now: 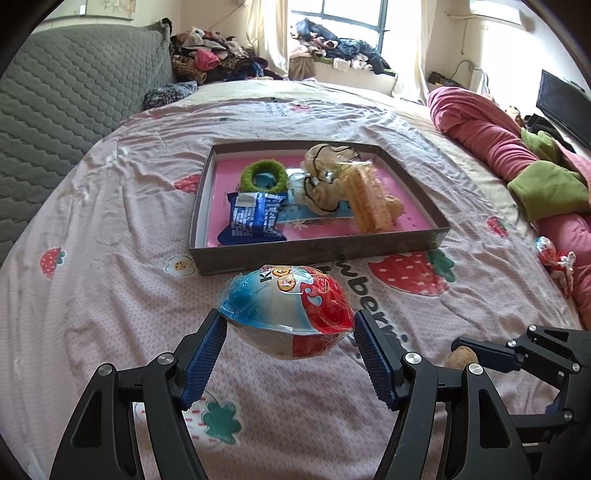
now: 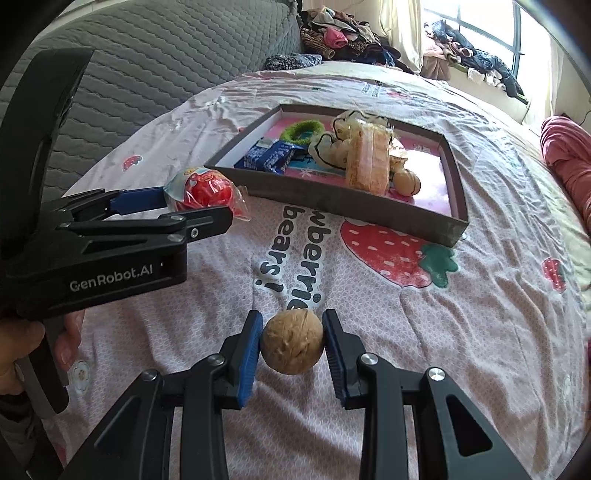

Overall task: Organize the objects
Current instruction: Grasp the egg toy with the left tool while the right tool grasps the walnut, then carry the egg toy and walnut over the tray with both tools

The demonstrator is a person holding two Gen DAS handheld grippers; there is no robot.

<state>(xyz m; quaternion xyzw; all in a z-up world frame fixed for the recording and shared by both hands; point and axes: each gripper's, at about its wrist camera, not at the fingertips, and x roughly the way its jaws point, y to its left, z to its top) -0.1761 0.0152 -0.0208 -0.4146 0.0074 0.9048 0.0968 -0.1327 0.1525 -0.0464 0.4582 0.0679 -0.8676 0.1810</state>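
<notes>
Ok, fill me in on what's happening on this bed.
A person is tidying loose items into the shallow box on the bedspread, with a gripper in each hand. The left gripper holds a red-and-blue wrapped egg-shaped treat just short of the box. The right gripper is shut on a walnut. Already in the box: a blue snack packet, a green ring and another walnut.

Ahead of me: bed, pink sheet point(image 1: 110, 206) with strawberry print. To my left, grey quilted headboard point(image 1: 74, 85). Far wall: bright window point(image 1: 351, 18), cream curtains point(image 1: 269, 33), clothes heap point(image 1: 218, 59) on its sill. To my right, rolled red blanket point(image 1: 491, 129), dark screen point(image 1: 561, 103).
</notes>
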